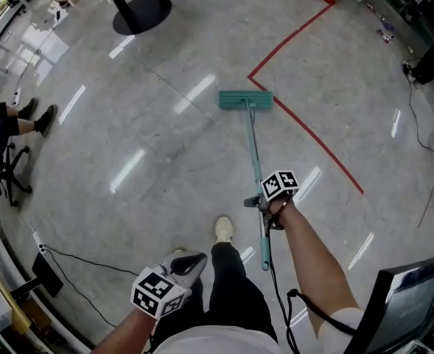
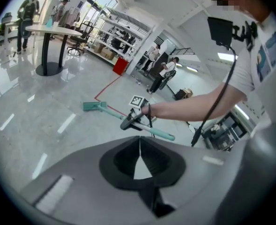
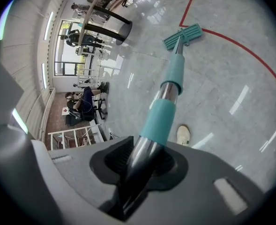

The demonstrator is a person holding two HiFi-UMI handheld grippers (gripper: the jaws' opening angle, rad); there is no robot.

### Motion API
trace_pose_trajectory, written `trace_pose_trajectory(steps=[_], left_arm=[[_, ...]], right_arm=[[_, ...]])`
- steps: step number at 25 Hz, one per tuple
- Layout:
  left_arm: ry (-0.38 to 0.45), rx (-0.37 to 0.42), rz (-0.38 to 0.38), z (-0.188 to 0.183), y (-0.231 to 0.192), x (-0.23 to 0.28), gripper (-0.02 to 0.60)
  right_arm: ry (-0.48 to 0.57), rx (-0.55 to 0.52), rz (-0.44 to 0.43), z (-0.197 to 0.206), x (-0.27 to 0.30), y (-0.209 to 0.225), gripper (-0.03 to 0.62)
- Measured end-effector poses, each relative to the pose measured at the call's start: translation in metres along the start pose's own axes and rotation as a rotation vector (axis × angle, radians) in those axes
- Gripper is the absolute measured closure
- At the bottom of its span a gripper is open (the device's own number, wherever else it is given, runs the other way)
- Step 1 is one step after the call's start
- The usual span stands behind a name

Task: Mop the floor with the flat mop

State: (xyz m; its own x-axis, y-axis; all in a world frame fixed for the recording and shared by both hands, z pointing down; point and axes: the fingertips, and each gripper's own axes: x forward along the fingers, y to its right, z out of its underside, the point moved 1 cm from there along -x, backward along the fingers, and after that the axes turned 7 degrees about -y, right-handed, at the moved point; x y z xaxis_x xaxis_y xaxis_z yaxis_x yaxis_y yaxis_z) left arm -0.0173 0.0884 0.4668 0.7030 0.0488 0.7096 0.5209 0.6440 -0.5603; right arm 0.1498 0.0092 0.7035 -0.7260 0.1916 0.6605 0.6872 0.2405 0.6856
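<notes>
Right gripper [image 3: 145, 156] clamped on flat mop [image 1: 246, 100] handle; left gripper [image 2: 139, 148] jaws together, empty. Count: one flat mop, two grippers.

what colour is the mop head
Teal green. The mop head shows best in the head view, flat on the grey floor.

Black trousers [image 1: 235, 293], white shoe [image 1: 224, 229], white sleeve [image 1: 345, 323], black cable [image 1: 310, 310]
</notes>
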Motion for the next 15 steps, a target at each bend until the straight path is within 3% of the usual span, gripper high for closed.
trace_pose_trajectory(steps=[8,15], left_arm=[[-0.039,0.103,0.059,0.033,0.018,-0.013,0.574],[-0.077,0.162,0.086,0.066,0.025,-0.026,0.574]], right_arm=[[0.028,0.066,-0.032,0.135,0.031,-0.001,0.494],[0.056,0.116,-0.07,0.219,0.069,-0.014,0.488]])
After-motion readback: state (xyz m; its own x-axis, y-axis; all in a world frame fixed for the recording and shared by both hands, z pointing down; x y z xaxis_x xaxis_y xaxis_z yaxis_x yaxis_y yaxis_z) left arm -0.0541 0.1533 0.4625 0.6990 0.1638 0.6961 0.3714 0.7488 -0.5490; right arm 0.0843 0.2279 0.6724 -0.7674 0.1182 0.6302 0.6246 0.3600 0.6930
